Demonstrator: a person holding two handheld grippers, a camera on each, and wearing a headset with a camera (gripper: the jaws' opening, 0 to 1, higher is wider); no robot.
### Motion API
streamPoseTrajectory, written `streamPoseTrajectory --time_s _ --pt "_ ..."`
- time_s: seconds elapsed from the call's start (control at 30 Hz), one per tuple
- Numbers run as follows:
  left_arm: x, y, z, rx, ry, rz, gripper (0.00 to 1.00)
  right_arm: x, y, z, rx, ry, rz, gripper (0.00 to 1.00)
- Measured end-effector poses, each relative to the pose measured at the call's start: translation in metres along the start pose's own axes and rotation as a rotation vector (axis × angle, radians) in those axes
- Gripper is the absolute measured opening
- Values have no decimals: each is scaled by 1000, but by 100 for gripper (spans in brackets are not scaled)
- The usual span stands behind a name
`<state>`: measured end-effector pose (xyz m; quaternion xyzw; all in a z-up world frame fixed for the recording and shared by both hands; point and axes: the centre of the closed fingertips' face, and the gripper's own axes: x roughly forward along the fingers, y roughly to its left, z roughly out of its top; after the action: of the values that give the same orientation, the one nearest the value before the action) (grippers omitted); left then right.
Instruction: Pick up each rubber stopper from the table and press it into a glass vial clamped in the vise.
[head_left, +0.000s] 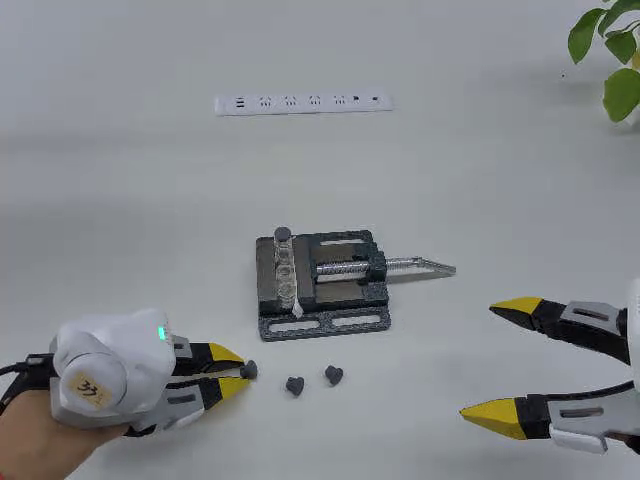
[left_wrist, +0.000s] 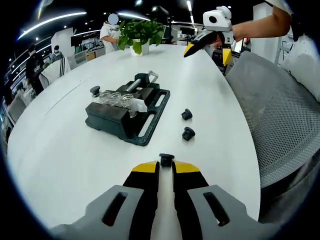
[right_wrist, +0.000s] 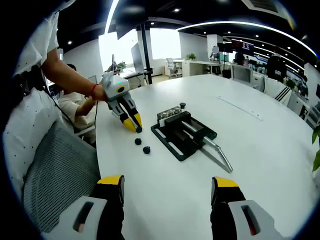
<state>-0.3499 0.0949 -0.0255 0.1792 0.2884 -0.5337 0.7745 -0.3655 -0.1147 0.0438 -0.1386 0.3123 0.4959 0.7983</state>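
Observation:
A black vise (head_left: 320, 285) in the middle of the white table clamps a row of glass vials (head_left: 286, 275). The farthest vial carries a dark rubber stopper (head_left: 283, 234). My left gripper (head_left: 240, 370) at the lower left is shut on a stopper (head_left: 248, 370), pinched at its yellow tips close to the table surface; the left gripper view shows this stopper (left_wrist: 166, 160) between the jaws. Two loose stoppers (head_left: 294, 385) (head_left: 334, 375) lie just right of it, in front of the vise. My right gripper (head_left: 500, 360) hovers open at the right with nothing between its jaws.
The vise's handle (head_left: 420, 266) sticks out to the right. A white power strip (head_left: 303, 102) lies at the back of the table. Plant leaves (head_left: 610, 50) hang at the top right corner. A mesh chair (left_wrist: 280, 115) stands beside the table edge.

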Motion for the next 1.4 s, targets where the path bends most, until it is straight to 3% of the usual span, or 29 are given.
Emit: streamPoseTrajectory --time_s 0.6,0.73,1.07,1.4 --pt "1 -1 -2 18 20 -2 4 -1 0 3 0 0 -1 68" --pt "0 -3 2 13 13 -6 4 0 1 4 -3 -2 3 68" --pt "-12 -9 34 13 -12 -12 4 7 8 25 -34 -15 32 66" --pt "-25 -25 78 62 -50 -35 4 13 25 63 -86 -48 93 60"
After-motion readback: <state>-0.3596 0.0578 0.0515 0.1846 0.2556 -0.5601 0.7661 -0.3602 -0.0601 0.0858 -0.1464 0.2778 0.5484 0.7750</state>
